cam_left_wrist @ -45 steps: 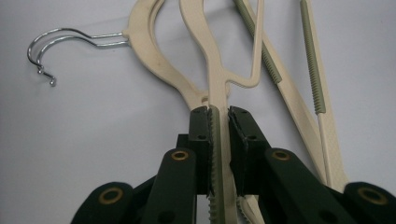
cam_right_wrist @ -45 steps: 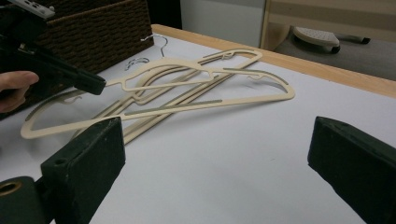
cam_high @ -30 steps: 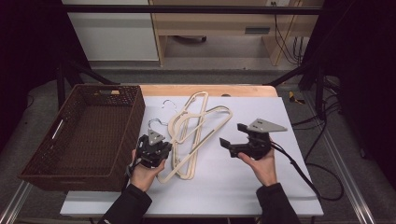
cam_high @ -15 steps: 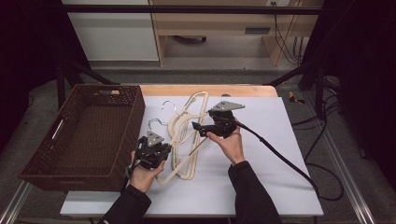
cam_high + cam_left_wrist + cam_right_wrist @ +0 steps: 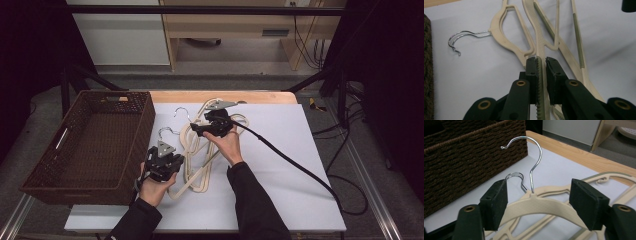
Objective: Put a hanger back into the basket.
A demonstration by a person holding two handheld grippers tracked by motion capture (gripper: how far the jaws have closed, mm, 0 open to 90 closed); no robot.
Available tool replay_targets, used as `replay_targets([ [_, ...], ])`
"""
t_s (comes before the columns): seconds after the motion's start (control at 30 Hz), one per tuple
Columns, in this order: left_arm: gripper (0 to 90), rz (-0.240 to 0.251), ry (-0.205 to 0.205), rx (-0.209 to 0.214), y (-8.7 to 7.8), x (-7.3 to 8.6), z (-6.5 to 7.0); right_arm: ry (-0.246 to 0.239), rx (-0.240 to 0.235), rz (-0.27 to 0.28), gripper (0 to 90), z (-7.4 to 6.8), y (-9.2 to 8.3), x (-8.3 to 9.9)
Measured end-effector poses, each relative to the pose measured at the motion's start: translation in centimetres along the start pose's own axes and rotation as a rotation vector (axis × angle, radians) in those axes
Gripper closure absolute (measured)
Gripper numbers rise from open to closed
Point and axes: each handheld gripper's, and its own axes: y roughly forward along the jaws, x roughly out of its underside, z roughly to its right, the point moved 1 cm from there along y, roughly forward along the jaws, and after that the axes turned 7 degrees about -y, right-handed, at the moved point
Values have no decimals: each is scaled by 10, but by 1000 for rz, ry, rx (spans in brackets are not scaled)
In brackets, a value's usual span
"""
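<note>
Several cream plastic hangers (image 5: 200, 150) with metal hooks lie in a pile on the white table. My left gripper (image 5: 172, 159) rests at the pile's lower left, shut on one hanger's ribbed arm (image 5: 539, 50). My right gripper (image 5: 194, 131) points left over the top of the pile. Its jaws have just been closing and still stand open on either side of the top hanger's neck (image 5: 534, 197), and the pads (image 5: 496, 202) do not touch it. That hanger's hook (image 5: 534, 162) rises between the jaws, with a second hook (image 5: 516, 176) behind it.
A dark woven basket (image 5: 145, 125) stands at the table's left, close to the hooks (image 5: 170, 131). The right gripper's cable (image 5: 300, 170) trails across the right half of the white table (image 5: 310, 200). A wooden edge (image 5: 260, 97) runs along the table's back.
My right gripper has moved left from the right side of the table to the hangers' necks, and its jaws have narrowed. The left gripper has kept still.
</note>
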Motion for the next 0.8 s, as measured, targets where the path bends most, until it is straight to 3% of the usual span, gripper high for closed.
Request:
replay_targets([
  [0.13, 805, 7, 19, -4, 0, 0, 0, -27, -3, -16, 398, -4, 12, -1],
  [0.37, 817, -13, 15, 15, 3, 2, 4, -36, 8, -37, 578, -5, 24, 3],
  [0.47, 818, -18, 20, 16, 4, 3, 4, -52, 16, -48, 769, -5, 23, 2],
  [0.57, 819, -11, 32, 10, 4, 3, 4, -60, 12, -45, 825, -7, 19, 0],
  [0.73, 818, -3, 51, 10, 4, 2, 3, -77, 7, -54, 828, -6, 17, -1],
  [0.8, 815, -20, 16, 49, 3, 2, 4, -90, 8, -56, 829, -7, 15, -1],
])
